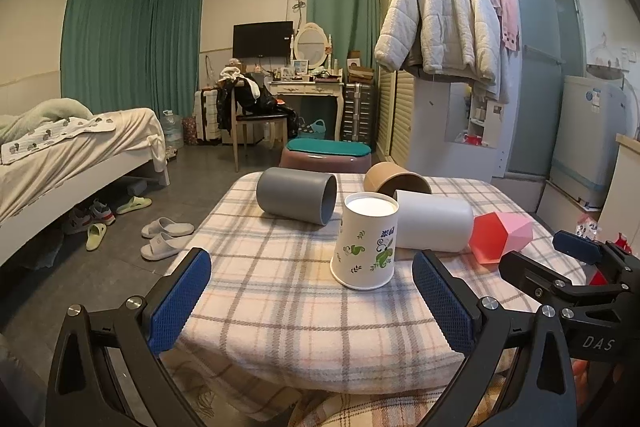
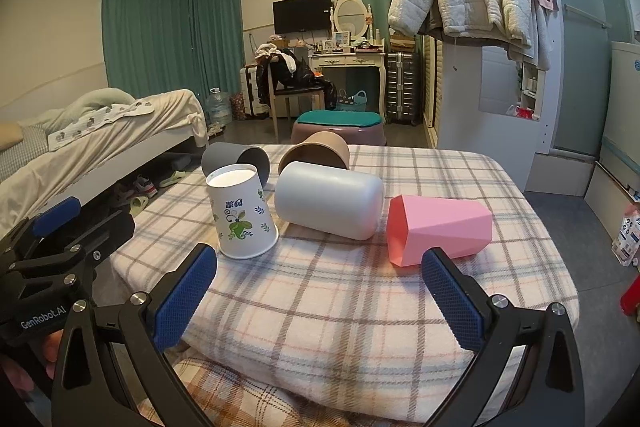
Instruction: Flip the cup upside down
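Left wrist view: paper cup (image 1: 366,241) stands inverted, axis near vertical, wide rim on checked cloth (image 1: 280,291), ahead between spread left gripper (image 1: 312,301) jaws. Right gripper (image 2: 320,293) jaws spread, empty; faceted pink cup (image 2: 438,229) lies sideways just beyond.

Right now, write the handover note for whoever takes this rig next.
Left claw: open, holding nothing, back from the cups.
Right claw: open, holding nothing, near the table edge.
On the plaid cloth: paper cup with leaf print stands rim down, base up. That one looks done.
Lying on their sides: grey cup, brown cup, white cup, pink faceted cup.
Left: which of these four still need flipping I cannot tell; the pink one lies closest to the right claw.
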A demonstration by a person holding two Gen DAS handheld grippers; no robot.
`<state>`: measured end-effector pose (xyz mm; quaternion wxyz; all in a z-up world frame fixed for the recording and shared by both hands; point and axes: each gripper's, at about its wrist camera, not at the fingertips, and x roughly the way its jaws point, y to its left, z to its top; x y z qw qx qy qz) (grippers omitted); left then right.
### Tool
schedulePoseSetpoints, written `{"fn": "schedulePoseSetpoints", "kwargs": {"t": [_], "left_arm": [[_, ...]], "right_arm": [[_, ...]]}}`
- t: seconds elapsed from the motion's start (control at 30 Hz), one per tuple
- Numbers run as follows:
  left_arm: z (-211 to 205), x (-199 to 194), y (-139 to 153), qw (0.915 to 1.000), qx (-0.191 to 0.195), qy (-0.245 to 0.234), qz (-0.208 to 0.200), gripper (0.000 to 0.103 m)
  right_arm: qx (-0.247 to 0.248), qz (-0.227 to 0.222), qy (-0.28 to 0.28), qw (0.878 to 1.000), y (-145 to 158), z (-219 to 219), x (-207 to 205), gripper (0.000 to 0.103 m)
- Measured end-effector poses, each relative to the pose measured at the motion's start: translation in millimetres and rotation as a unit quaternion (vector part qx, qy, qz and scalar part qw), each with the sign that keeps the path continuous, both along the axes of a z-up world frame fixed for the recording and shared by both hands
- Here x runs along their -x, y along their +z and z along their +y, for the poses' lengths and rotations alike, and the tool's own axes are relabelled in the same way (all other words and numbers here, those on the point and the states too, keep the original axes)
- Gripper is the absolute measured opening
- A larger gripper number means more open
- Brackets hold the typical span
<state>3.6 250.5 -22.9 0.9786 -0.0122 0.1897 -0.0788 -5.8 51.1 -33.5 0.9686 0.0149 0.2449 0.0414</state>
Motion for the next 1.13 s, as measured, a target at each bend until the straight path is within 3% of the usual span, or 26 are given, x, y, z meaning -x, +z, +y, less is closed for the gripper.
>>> {"fn": "schedulePoseSetpoints", "kwargs": {"t": [1.13], "left_arm": [[-1.3, 3.1, -4.0, 1.0, -0.002, -0.001, 0.002, 0.103]], "right_arm": [[-0.001, 0.008, 0.002, 1.0, -7.8, 6.2, 0.4, 0.103]]}}
